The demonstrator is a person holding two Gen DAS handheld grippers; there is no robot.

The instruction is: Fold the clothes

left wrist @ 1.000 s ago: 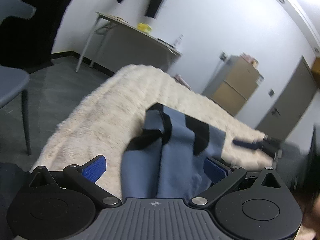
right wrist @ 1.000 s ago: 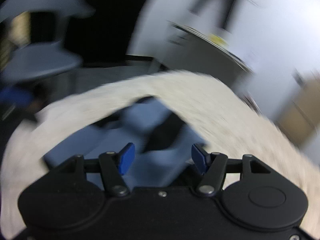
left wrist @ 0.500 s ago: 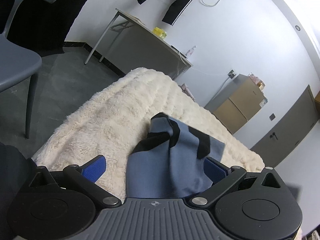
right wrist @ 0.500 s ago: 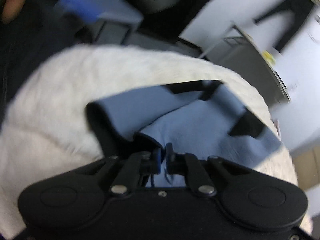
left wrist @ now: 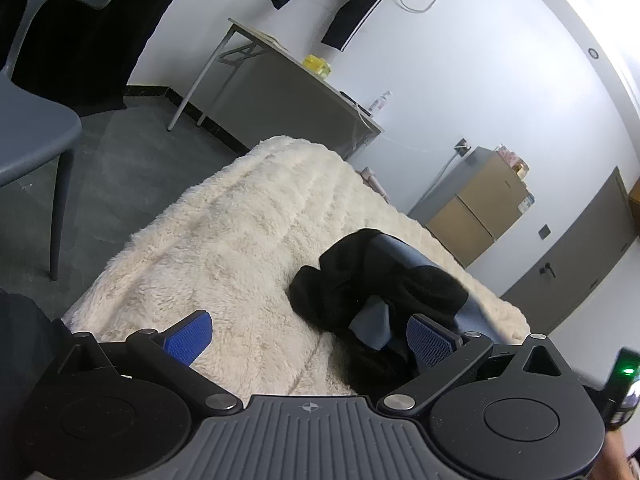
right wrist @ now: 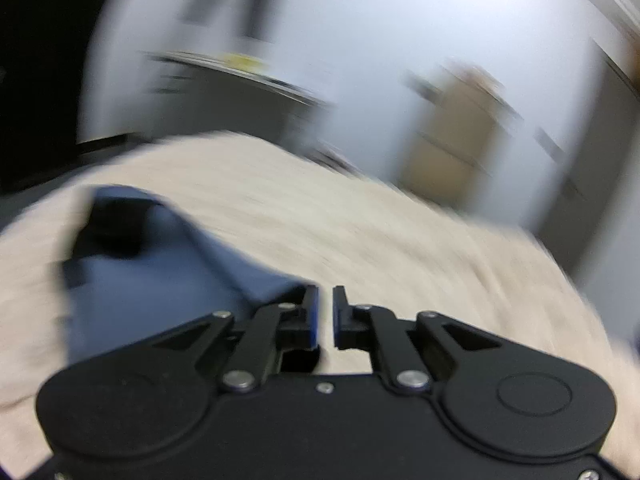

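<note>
A blue-and-black garment (left wrist: 384,292) lies bunched on a cream fleece blanket (left wrist: 240,248) that covers the work surface. In the left wrist view it sits toward the blanket's near right part, a black fold uppermost and a blue panel showing beneath and behind it. The left gripper (left wrist: 308,334) has its blue-padded fingers (left wrist: 188,336) spread wide; the right-hand pad lies just beside the near edge of the garment, while the left-hand pad is over bare fleece. Whether the right-hand pad touches the cloth cannot be told, and nothing is pinched between the two.

The right wrist view is heavily blurred. There the right gripper (right wrist: 326,312) shows a narrow gap between its pads and its jaws are opening. Only the pale blanket shows through the gap; the garment (right wrist: 160,280) lies to the left of the fingers, its blue edge reaching up to the left finger, with a black band at its far end near the blanket's left edge.

Beyond the blanket's far edge stands a grey table (left wrist: 288,80) against a white wall, carrying a yellow object (left wrist: 316,65) and a pump bottle (left wrist: 380,101). Dark track clothing (left wrist: 352,4) hangs on the wall above it. A grey chair (left wrist: 36,128) stands on the dark floor off the blanket's left side, and a tan-fronted cabinet (left wrist: 480,208) and a grey door (left wrist: 576,256) stand to the right.
</note>
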